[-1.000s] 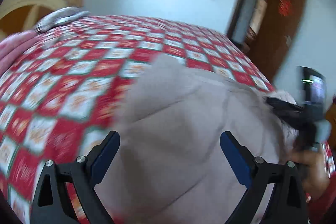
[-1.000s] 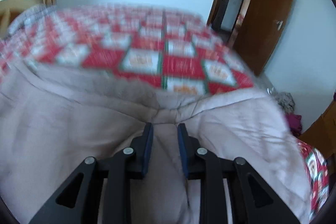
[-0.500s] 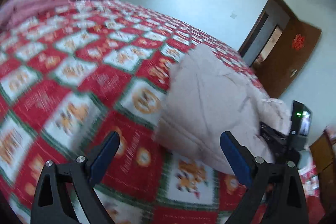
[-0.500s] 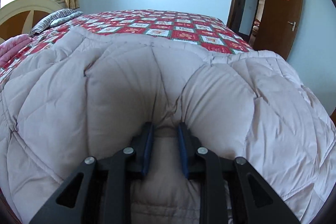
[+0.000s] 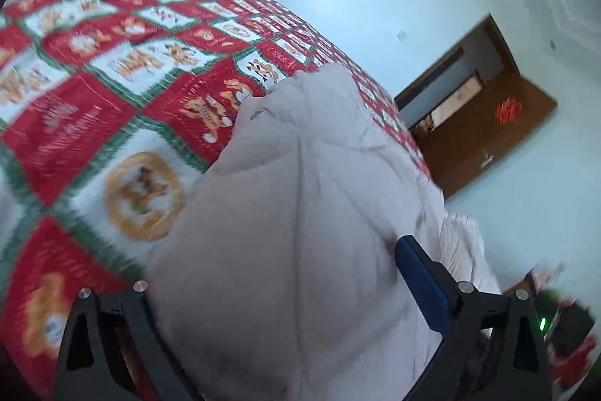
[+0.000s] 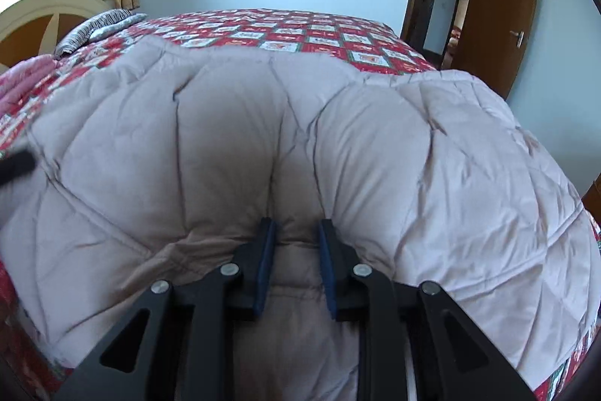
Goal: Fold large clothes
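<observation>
A large beige quilted garment (image 6: 394,145) lies puffed up on the bed. My right gripper (image 6: 296,239) is shut on a thick fold at its near edge, the blue pads pressing the fabric from both sides. In the left wrist view the same garment (image 5: 300,205) bulges up between the wide jaws of my left gripper (image 5: 281,280), which stands open. Its right blue pad (image 5: 420,284) shows beside the fabric. The other finger's pad is hidden behind the bulge. The left view is tilted and blurred.
A red, white and green checked blanket (image 6: 300,36) covers the bed. A striped pillow (image 6: 97,29), pink bedding (image 6: 18,81) and a curved headboard (image 6: 45,10) are at the left. An open brown door (image 6: 514,6) is at the right. A dark device with a green light (image 5: 542,324) sits low right.
My left gripper has rolled and sunk toward the garment, whose edge now sits between its open jaws. My right gripper has kept its grip while the garment settled over the bed.
</observation>
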### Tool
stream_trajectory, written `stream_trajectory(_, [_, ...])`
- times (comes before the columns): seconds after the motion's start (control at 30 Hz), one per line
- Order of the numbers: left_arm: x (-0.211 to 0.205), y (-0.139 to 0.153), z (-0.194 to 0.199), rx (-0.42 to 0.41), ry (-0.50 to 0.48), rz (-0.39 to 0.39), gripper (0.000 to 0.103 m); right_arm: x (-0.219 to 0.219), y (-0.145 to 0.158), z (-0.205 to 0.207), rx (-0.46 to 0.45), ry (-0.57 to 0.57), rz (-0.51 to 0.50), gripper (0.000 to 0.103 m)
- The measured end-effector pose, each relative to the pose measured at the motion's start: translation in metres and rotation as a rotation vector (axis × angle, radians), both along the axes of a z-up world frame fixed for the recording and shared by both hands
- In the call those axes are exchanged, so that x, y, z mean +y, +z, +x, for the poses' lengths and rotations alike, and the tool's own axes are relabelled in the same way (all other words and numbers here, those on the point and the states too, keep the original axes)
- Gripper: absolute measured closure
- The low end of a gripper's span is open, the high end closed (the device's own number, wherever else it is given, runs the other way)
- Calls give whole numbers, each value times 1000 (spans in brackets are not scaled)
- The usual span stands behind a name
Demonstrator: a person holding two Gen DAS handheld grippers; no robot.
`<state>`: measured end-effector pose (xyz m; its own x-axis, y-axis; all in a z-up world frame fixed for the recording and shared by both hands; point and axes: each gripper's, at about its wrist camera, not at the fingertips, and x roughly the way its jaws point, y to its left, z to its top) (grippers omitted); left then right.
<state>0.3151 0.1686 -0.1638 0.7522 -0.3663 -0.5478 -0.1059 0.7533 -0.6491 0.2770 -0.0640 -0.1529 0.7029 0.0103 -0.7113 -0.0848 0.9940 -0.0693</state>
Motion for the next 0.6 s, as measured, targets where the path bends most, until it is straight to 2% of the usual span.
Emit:
stream_trajectory(0.1, [4, -6, 11, -4, 28, -51, 4, 2, -2, -1, -5, -1, -17, 76])
stream_trajectory(0.2, [-4, -4, 15, -7, 25, -21, 5, 0, -2, 0, -4, -2, -4, 76])
stream_trajectory(0.23, [-6, -2, 15, -13, 33, -10, 12, -1, -2, 0, -4, -3, 3, 76])
stream_trajectory(0.27, [-7, -2, 14, -17, 32, -10, 30, 0, -2, -1, -4, -4, 6, 76])
stream_trajectory(0.3, [-6, -3, 13, -15, 24, -24, 37, 0, -2, -1, -5, -4, 9, 76])
stream_trajectory(0.37, [0, -4, 10, -28, 18, -84, 60, -1, -2, -2, -6, -4, 11, 76])
stream_trajectory(0.47, [4, 4, 3, -64, 1, -133, 75, -1, -2, -2, -5, -4, 1, 76])
stream_trajectory(0.6, [-3, 30, -8, -125, -19, -112, 81, -2, -2, -1, 13, -9, 14, 76])
